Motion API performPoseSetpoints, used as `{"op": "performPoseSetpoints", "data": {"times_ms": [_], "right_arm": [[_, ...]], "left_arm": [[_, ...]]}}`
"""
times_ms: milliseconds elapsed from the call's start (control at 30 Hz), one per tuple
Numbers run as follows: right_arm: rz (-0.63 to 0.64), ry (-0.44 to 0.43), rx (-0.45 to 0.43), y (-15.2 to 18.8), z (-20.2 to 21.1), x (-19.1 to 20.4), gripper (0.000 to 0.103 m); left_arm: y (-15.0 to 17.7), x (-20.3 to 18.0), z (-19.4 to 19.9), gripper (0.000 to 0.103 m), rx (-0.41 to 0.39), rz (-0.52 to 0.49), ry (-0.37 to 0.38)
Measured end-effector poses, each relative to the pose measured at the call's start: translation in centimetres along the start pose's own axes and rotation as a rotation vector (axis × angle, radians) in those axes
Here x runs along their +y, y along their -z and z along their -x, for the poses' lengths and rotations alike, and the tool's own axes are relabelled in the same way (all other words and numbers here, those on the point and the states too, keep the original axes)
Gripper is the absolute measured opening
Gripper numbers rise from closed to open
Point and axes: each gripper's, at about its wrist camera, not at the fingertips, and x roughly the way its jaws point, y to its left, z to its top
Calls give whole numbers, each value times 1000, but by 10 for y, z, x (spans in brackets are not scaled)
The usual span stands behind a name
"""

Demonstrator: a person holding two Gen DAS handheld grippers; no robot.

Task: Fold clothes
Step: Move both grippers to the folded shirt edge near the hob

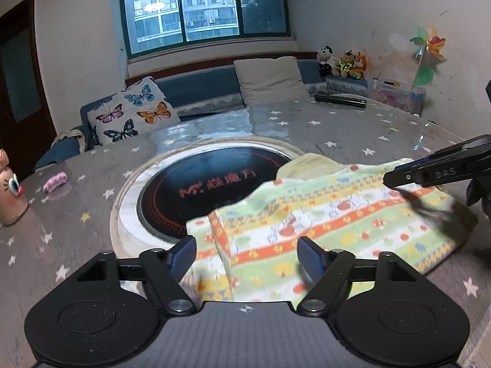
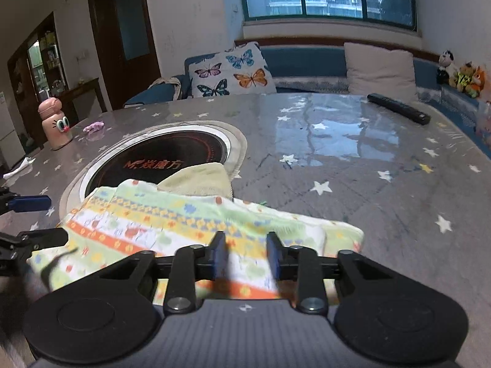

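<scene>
A folded garment (image 1: 322,214) (image 2: 172,214) with green, yellow, orange and white printed bands lies flat on the star-patterned table (image 1: 337,128) (image 2: 337,184). A pale yellow part of it sticks out at the back, and its far edge overlaps the round black cooktop (image 1: 208,190) (image 2: 159,159). My left gripper (image 1: 247,256) (image 2: 36,219) stands wide open over the garment's near left end, nothing pinched. My right gripper (image 2: 247,254) (image 1: 396,179) hovers over the right end with a narrow gap between its pads. The cloth lies under them, blurred, with no visible pinch.
At the table's left end stand a pink cartoon bottle (image 2: 56,125) (image 1: 9,196) and a small pink wad (image 2: 93,127) (image 1: 55,181). A black remote (image 2: 399,109) (image 1: 340,99) lies at the far right. A sofa with cushions (image 2: 233,70) runs behind the table.
</scene>
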Motion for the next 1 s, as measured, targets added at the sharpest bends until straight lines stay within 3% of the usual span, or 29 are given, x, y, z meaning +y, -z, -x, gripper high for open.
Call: {"op": "performPoseSetpoints", "data": {"times_ms": [200, 633, 867, 1000], "right_arm": [[13, 47, 8, -10, -20, -2, 16], [41, 55, 4, -19, -28, 8, 19], [150, -48, -15, -24, -15, 45, 31], [222, -111, 0, -26, -25, 76, 31]], "left_arm": [[-11, 5, -18, 85, 21, 18, -23], [-19, 29, -62, 94, 121, 90, -142], [-15, 35, -65, 95, 135, 85, -185], [-13, 39, -64, 95, 138, 100, -189]]}}
